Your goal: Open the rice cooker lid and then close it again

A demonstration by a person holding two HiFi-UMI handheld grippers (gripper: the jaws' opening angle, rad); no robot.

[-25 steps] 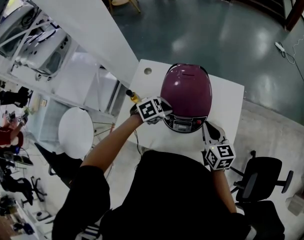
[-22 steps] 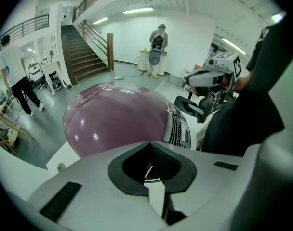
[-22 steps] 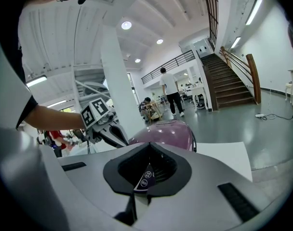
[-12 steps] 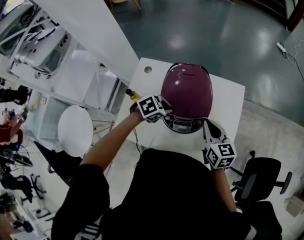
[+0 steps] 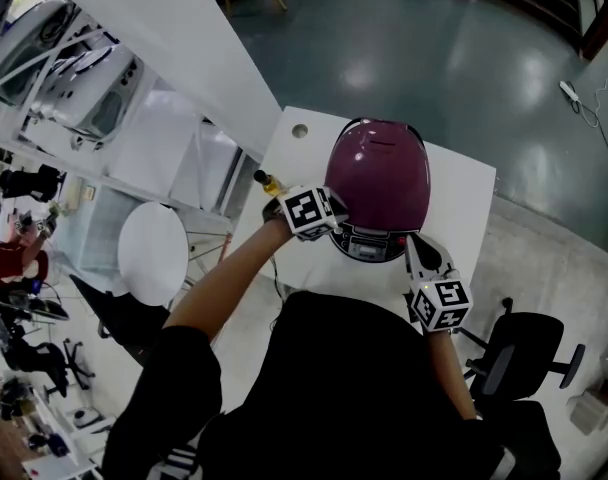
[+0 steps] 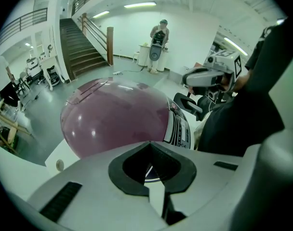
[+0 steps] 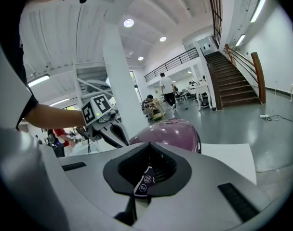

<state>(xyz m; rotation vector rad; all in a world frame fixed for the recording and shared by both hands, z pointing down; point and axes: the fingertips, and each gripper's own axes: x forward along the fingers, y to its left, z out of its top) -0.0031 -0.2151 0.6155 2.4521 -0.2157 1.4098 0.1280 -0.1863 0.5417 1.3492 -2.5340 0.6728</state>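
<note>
The rice cooker stands on the white table with its maroon dome lid down and its control panel facing me. My left gripper is shut and empty, its tips at the cooker's front left edge beside the panel. In the left gripper view the lid fills the middle above the closed jaws. My right gripper is also shut and empty. It sits just right of the panel and points toward the cooker. Through its jaw notch I see panel buttons.
A small yellow-topped object and a round hole are on the table's left side. A black office chair stands to my right, a white round stool to my left. A long white beam runs past the table's left.
Both grippers stay where they were at the cooker's front, jaws shut. Only the head view has shifted slightly.
</note>
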